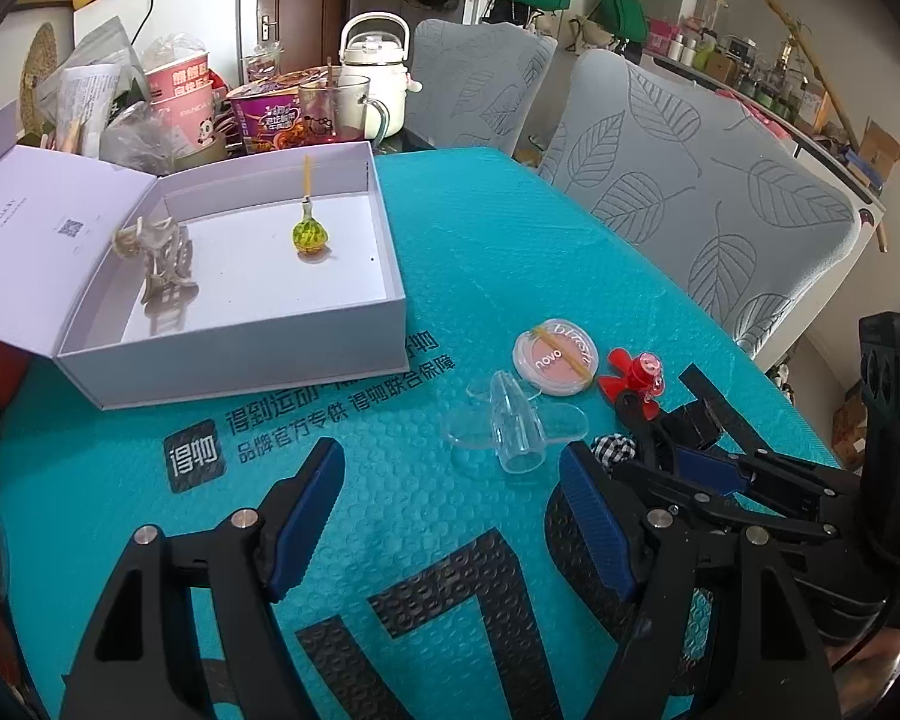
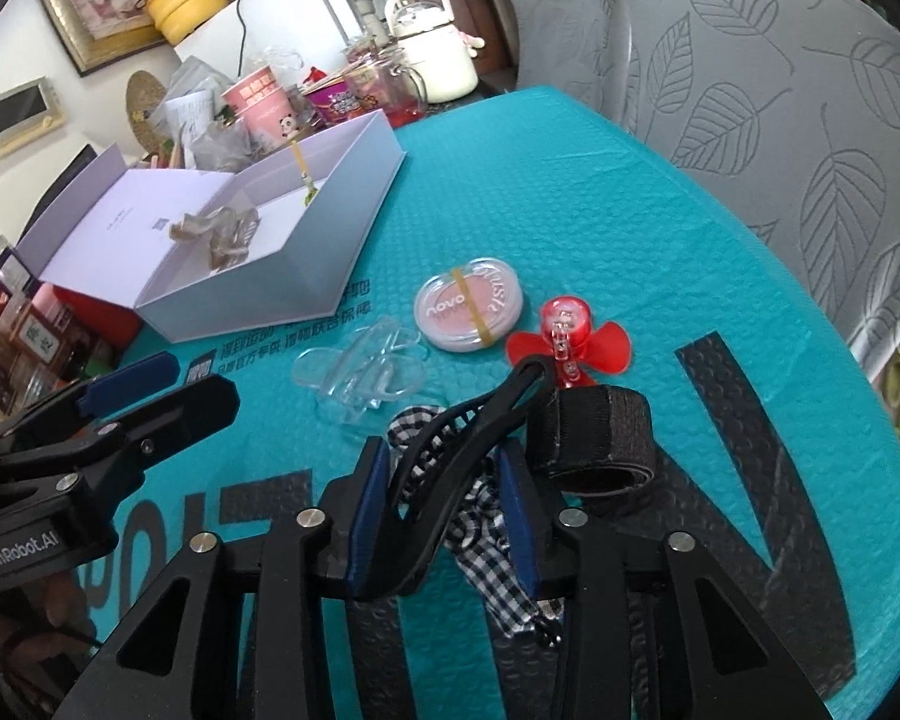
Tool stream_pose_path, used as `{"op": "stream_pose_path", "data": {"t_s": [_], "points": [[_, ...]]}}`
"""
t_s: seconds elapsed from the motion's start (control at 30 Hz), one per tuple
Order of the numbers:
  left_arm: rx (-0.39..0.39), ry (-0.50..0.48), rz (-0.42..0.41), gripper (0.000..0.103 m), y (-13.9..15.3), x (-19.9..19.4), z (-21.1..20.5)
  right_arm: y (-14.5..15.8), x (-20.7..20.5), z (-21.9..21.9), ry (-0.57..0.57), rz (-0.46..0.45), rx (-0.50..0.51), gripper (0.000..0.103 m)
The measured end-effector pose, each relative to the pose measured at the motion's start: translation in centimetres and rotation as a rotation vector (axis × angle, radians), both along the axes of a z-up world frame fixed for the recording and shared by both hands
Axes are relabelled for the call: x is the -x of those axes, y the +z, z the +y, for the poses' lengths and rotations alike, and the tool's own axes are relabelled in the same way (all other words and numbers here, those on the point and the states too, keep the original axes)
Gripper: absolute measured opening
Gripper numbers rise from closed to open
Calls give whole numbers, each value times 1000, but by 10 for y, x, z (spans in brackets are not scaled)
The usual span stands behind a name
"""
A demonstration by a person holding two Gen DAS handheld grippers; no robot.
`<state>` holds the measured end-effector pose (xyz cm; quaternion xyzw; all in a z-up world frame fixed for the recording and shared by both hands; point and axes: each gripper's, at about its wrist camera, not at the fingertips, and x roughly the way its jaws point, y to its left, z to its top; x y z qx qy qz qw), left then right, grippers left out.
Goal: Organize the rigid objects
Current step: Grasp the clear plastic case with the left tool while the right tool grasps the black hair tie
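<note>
right gripper: clamped on curved black plastic hair clip, seemingly | left gripper: agape, empty | bubble-textured teal mat

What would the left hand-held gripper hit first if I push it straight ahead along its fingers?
Most likely the clear plastic piece, lying on the teal mat just ahead of the open left hand-held gripper. The pink compact sits behind it. Depth is uncertain.

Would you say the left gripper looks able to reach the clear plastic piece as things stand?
Probably yes. The left gripper has its jaws open with nothing between them, and the clear plastic piece lies on bare teal mat just ahead, slightly right of centre.
</note>
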<state>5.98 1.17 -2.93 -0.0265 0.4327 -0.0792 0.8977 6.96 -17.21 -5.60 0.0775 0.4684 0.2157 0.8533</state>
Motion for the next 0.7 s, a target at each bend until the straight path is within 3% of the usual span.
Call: {"op": "stream_pose_path", "data": {"t_s": [0.43, 0.7], "points": [[24, -71, 50, 74, -15, -26, -28, 18, 6, -23, 25, -52, -74, 25], [3, -57, 111, 74, -36, -42, -37, 19, 3, -40, 20, -44, -111, 25]]}}
